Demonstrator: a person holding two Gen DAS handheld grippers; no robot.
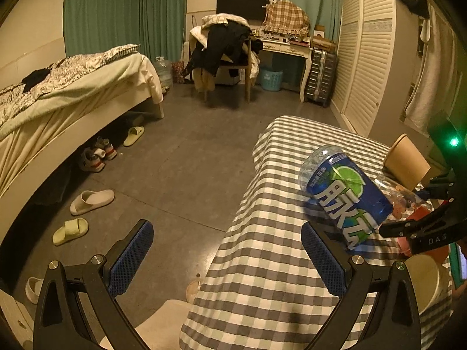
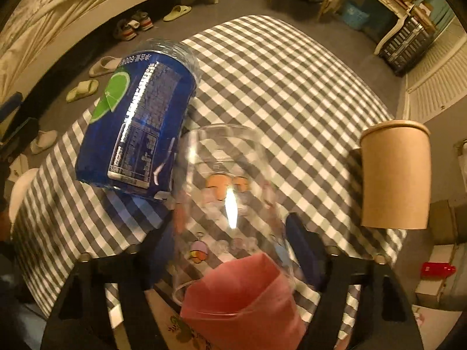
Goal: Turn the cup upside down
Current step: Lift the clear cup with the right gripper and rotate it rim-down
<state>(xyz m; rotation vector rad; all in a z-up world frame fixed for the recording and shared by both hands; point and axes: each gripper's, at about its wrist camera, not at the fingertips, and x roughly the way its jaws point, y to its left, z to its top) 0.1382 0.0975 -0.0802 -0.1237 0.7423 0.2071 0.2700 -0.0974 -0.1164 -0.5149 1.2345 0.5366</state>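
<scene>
A clear glass cup [image 2: 230,192] with small cartoon prints sits between my right gripper's [image 2: 233,239] blue fingers [image 2: 303,248], which are closed on its sides. The cup is tilted over the checked table [image 2: 277,73], base pointing away from the camera. In the left wrist view the cup [image 1: 402,198] shows only partly behind a blue bottle, with the right gripper's black arm [image 1: 420,227] beside it. My left gripper [image 1: 227,253] is open and empty, held at the table's left edge, half over the floor.
A blue-labelled plastic bottle [image 2: 137,125] lies just left of the cup; it also shows in the left wrist view [image 1: 344,192]. A brown paper cup [image 2: 395,175] stands at the right. A pink pouch [image 2: 242,300] is under the cup. A white paper cup [image 1: 426,280] is near the left gripper.
</scene>
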